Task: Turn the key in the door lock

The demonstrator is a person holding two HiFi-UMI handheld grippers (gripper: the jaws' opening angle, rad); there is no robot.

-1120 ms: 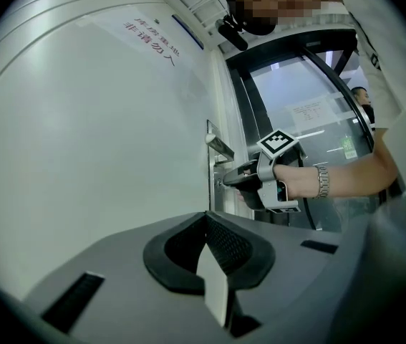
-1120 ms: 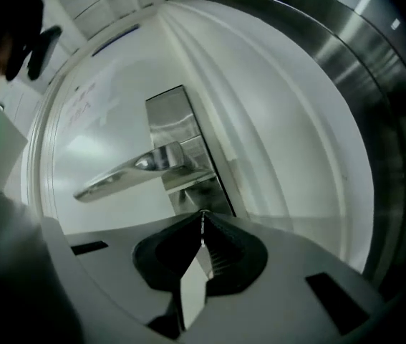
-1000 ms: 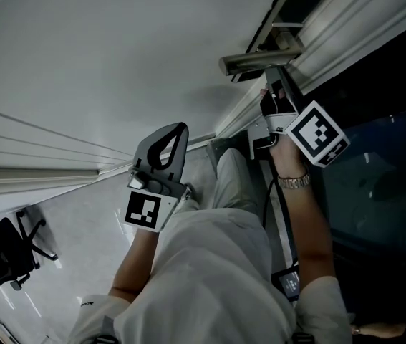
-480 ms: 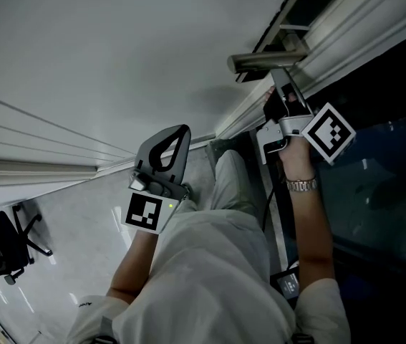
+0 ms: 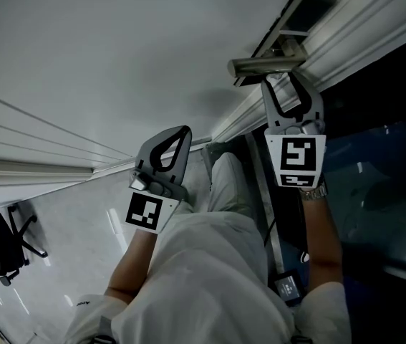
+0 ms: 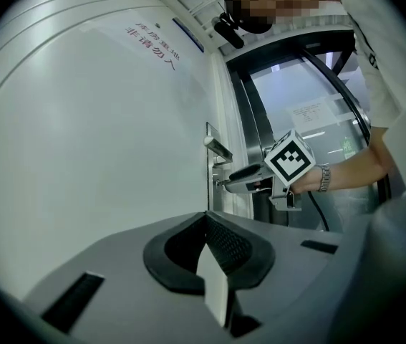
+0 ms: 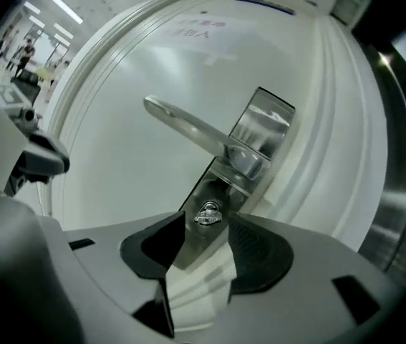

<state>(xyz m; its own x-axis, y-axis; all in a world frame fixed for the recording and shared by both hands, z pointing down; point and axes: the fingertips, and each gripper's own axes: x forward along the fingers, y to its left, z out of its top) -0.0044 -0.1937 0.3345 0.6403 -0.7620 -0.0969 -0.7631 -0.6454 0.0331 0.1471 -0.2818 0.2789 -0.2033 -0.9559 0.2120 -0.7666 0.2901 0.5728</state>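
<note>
1. The large flat white door panel fills most of the right gripper view, and the lock hardware is mounted near its closing edge
2. The left gripper, a grey body with black ribbed pads, hangs well apart from the lock at the person's side. Its jaws meet at the tips with nothing between them
3. The right gripper, of the same build, points straight at the lock. Its jaws have just been opening and now stand wide, one pad on each side of the key and neither pressing on it
4. The rectangular brushed-steel lock plate carries the long silver lever handle, which reaches out across the door
5. The small silver metal key sits in the keyhole on the lower part of the plate, just below the lever's hub. Its head projects between the open jaws
6. Handling, as a judgement:
   - The key is probably light, rigid and smooth, and the lock is likely to resist turning
   - Close the ribbed pads squarely on the two flat faces of the head, seated deep
   - A grip at the tips only may slip as the wrist rolls
</note>
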